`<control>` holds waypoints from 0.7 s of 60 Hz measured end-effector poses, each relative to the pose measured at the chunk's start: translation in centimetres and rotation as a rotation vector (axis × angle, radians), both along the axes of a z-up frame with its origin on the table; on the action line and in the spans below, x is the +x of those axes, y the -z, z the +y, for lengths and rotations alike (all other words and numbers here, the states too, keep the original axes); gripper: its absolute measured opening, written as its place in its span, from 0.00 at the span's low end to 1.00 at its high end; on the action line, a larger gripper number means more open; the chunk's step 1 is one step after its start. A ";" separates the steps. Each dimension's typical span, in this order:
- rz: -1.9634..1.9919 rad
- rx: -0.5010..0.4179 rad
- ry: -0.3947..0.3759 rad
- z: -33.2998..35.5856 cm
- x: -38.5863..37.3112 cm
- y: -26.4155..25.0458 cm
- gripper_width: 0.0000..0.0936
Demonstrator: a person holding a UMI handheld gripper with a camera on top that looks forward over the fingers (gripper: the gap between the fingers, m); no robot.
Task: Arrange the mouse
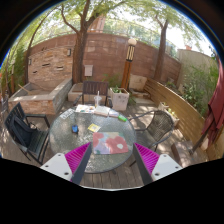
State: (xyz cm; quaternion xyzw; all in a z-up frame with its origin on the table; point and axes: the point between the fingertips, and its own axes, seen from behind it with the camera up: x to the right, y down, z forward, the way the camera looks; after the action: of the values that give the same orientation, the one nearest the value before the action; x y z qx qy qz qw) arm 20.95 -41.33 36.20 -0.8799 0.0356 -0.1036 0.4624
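While the gripper [113, 160] hangs above a round glass table [68, 146], its two fingers stand wide apart and hold nothing. The left pad [77, 158] sits at 8 o'clock from the table's centre and the right pad [147, 157] at 4 o'clock; both are magenta and both are clear of every object.

Table contents, read from the table's centre:
- A white mouse-like object [84, 110] lies at 11 o'clock, well beyond the fingers. Its outline is too small to confirm in detail.
- A red and white magazine [112, 144] lies at 5 o'clock, between the fingers and just ahead of them.
- A yellow note [94, 127] lies near the centre.
- A small green item [74, 129] lies at 9 o'clock.
- A second green item [123, 118] lies at 2 o'clock, near the rim.

Surroundings:
- A dark chair [24, 132] stands at 9 o'clock from the table.
- A metal chair [152, 120] stands at 3 o'clock.
- A brick wall [100, 55] runs across at 12 o'clock, with tree trunks [79, 50] in front of it.
- A wooden fence [180, 102] runs at 2 o'clock.
- A white planter [119, 98] stands on the deck beyond the table, at 1 o'clock.
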 end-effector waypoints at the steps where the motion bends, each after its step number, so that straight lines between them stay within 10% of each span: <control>1: 0.002 -0.003 0.000 0.0 0.0 0.1 0.91; 28: 0.086 -0.222 -0.074 2.1 -5.2 18.2 0.91; 42: 0.134 -0.207 -0.204 14.1 -13.3 27.1 0.91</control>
State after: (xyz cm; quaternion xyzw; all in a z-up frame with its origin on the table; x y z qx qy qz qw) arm 7.67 -27.19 9.14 -0.9269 -0.0341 -0.0002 0.3738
